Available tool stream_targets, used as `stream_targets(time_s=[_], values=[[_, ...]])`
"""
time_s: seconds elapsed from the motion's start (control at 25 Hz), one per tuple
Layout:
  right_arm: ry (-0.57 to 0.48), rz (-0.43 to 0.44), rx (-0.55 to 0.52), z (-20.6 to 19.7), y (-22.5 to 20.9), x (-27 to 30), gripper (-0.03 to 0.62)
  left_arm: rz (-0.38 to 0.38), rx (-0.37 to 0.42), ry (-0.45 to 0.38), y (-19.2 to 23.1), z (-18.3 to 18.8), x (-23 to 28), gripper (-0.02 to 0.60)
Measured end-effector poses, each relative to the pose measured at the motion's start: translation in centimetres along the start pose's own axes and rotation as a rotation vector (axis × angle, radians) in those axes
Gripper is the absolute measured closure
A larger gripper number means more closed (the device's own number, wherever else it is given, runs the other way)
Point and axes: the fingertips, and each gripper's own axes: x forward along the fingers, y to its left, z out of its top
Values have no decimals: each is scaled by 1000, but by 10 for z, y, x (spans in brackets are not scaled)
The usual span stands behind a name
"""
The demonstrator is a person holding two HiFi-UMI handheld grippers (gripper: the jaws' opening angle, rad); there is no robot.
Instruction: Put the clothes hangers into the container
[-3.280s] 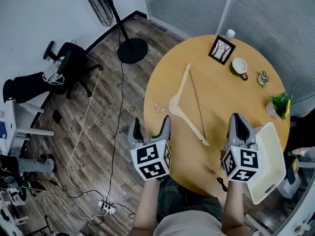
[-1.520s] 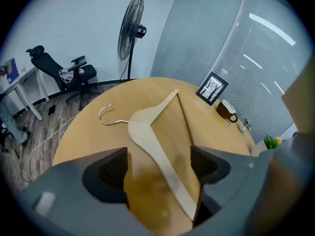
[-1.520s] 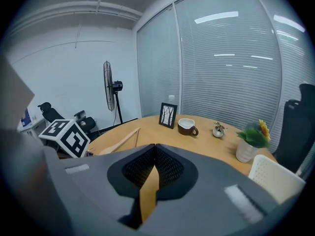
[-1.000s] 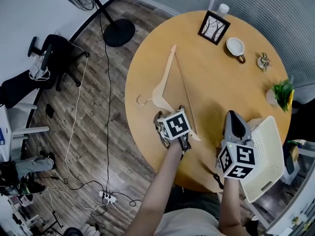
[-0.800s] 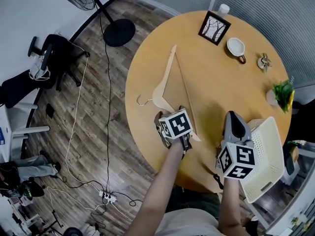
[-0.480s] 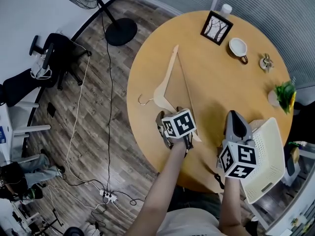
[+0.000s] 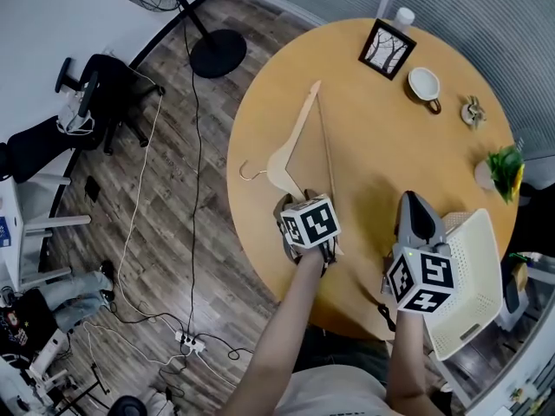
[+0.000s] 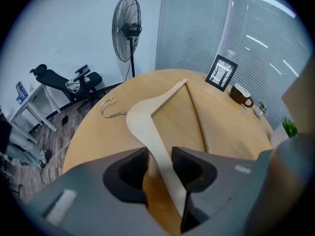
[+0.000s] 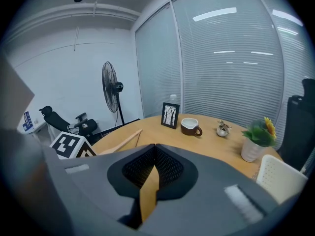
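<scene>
A pale wooden clothes hanger point(image 7: 297, 137) lies on the round wooden table point(image 7: 381, 154), its metal hook point(image 7: 250, 170) toward the table's left edge. My left gripper point(image 7: 301, 203) is shut on the hanger's near arm. In the left gripper view that arm point(image 8: 147, 114) runs between the jaws of the left gripper point(image 8: 160, 154). My right gripper point(image 7: 414, 201) hovers over the table's near right part, shut with nothing in it. The right gripper view shows the right gripper point(image 9: 153, 149) with its pads together. A white perforated container point(image 7: 473, 267) stands at the table's right edge, beside the right gripper.
At the table's far side stand a framed picture point(image 7: 388, 48), a cup point(image 7: 425, 83), a small trinket point(image 7: 473, 111), a white bottle point(image 7: 403, 16) and a potted plant point(image 7: 503, 167). A fan's base point(image 7: 217, 55), an office chair point(image 7: 95, 102) and cables are on the floor at the left.
My left gripper came from off the table's near edge onto the hanger's near arm and shut on it. Over the last second it stays there. The right gripper has barely moved.
</scene>
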Motion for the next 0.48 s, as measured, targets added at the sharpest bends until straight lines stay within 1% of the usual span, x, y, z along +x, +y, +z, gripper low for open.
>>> stream_targets(time_s=[0.24,0.32,0.48], values=[[8,10,13,-2,3,2,568,-62,-62,-19,3,1,-1,440],[8,11,15,-2,4,2,568,-79,-56,-12,4,2,-1,451],[4,10,17,0,5,0,569,-98,-19,-6,8,2,-3,477]])
